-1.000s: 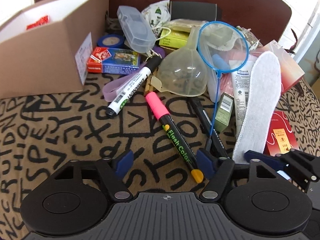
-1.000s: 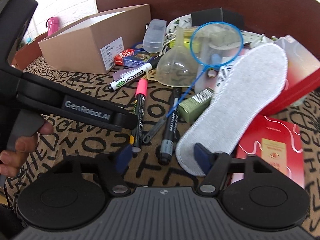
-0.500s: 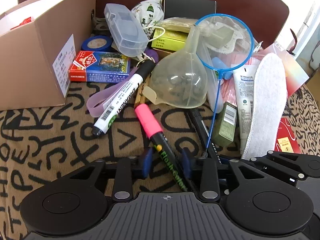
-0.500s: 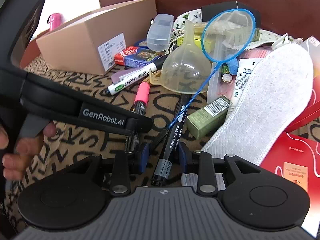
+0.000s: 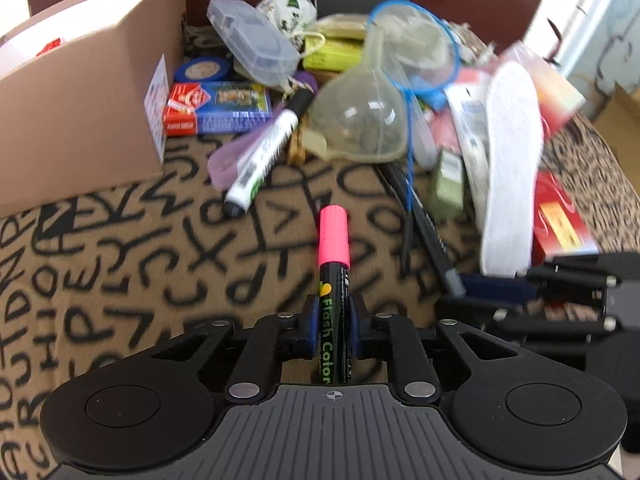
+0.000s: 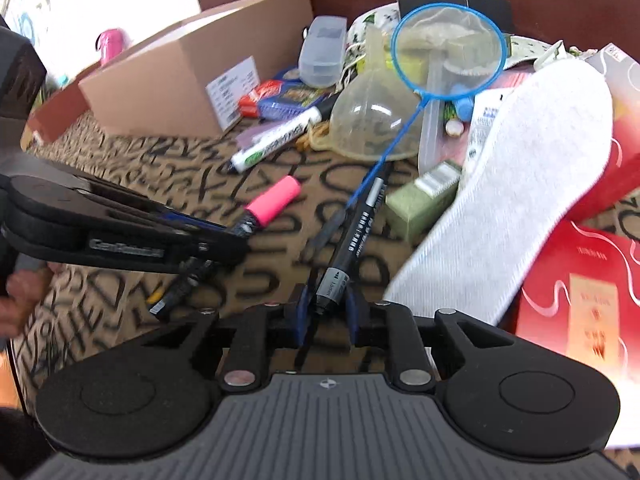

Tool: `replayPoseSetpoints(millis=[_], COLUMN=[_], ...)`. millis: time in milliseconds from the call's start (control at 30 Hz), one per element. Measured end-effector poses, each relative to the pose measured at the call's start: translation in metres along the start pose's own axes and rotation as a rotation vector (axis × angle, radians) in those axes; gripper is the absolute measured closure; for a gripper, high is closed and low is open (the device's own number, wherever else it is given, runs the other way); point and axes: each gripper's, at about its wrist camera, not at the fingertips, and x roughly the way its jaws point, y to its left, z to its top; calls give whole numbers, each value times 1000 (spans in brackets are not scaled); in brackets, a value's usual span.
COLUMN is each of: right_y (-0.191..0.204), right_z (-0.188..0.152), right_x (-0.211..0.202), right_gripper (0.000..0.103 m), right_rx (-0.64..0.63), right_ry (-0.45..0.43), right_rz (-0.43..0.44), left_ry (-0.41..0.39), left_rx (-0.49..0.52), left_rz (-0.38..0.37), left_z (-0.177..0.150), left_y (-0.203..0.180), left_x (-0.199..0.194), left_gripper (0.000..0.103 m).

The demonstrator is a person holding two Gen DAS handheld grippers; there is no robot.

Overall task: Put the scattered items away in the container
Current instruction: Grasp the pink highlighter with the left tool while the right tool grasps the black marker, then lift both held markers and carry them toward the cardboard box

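Observation:
My left gripper (image 5: 331,320) is shut on a pink-capped Flash Color marker (image 5: 333,256) and holds it lifted, cap pointing forward; it also shows in the right wrist view (image 6: 272,200). My right gripper (image 6: 327,312) is shut on a black marker (image 6: 356,236) that points forward over the cloth. The open cardboard box (image 5: 80,92) stands at the far left, also in the right wrist view (image 6: 192,76). A white permanent marker (image 5: 264,148), a clear funnel (image 5: 360,120) and a blue hand net (image 6: 448,52) lie ahead.
A white insole (image 6: 520,184), red boxes (image 6: 580,292), a green small box (image 6: 420,200), a card pack (image 5: 216,108), a clear plastic case (image 5: 252,48) and a tape roll (image 5: 200,68) crowd the far side. A letter-patterned cloth (image 5: 120,260) covers the table.
Both grippers have closed on their markers and lifted them. The pink marker now sits straight between the left jaws; the black marker has come up off the cloth in the right jaws.

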Motion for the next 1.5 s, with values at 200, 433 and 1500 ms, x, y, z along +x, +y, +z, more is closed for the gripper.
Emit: replayPoseSetpoints(millis=[200,433,1500], right_y=[-2,-9,-1], right_z=[7,27,-1], right_x=[3,22,-3], right_gripper=[81,75,86], right_rx=[26,82,35], right_ry=[4,-24,40], right_rz=[-26,-40,-61], left_ry=[-6,-23,-34], left_rx=[11,-3,18], left_rz=[8,-5,-16], left_z=[-5,-7,-23], left_y=[-2,0,4], left_x=[2,5,-6], left_gripper=[89,82,83])
